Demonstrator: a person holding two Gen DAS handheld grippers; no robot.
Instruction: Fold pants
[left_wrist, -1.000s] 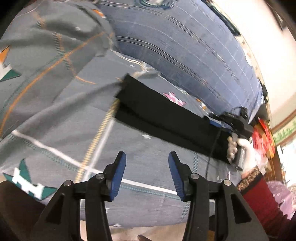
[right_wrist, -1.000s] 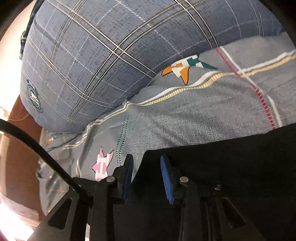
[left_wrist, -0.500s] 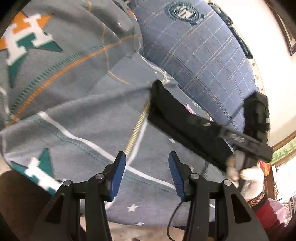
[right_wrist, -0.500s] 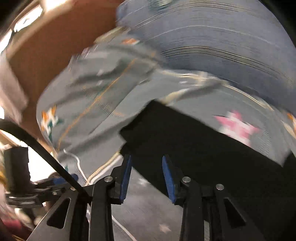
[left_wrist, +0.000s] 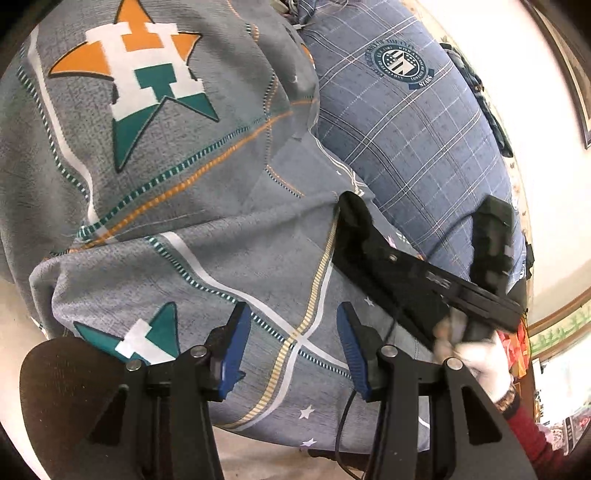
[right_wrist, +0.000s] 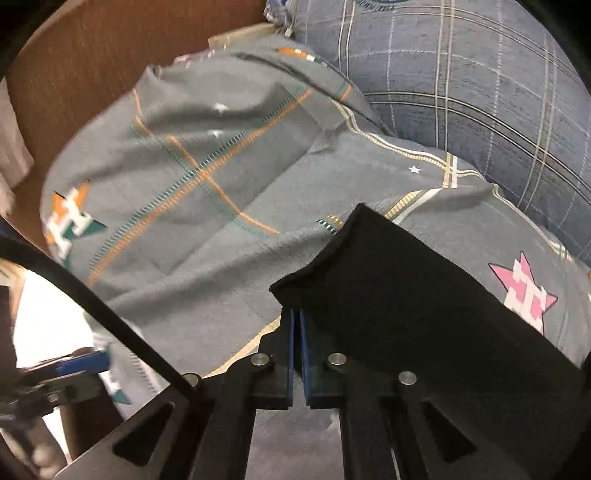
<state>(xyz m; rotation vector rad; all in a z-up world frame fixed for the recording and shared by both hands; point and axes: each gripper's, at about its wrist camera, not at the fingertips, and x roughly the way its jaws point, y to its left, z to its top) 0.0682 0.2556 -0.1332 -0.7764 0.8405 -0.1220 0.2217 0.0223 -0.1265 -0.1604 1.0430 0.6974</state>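
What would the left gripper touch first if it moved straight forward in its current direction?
Probably the grey patterned bedsheet: the open left gripper points at it, and the black pants lie off to the right. Depth is unclear.

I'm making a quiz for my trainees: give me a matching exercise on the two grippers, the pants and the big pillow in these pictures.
Things:
1. left hand-held gripper
2. right hand-held gripper
3. folded black fabric pants
4. blue-grey plaid pillow

States or places:
A. bears a round dark crest
B. blue pads wide apart, holding nothing
C. lying on the grey star-print bedspread
D. pads pressed together at the pants' edge

Pairs: 1-B, 2-D, 3-C, 4-A
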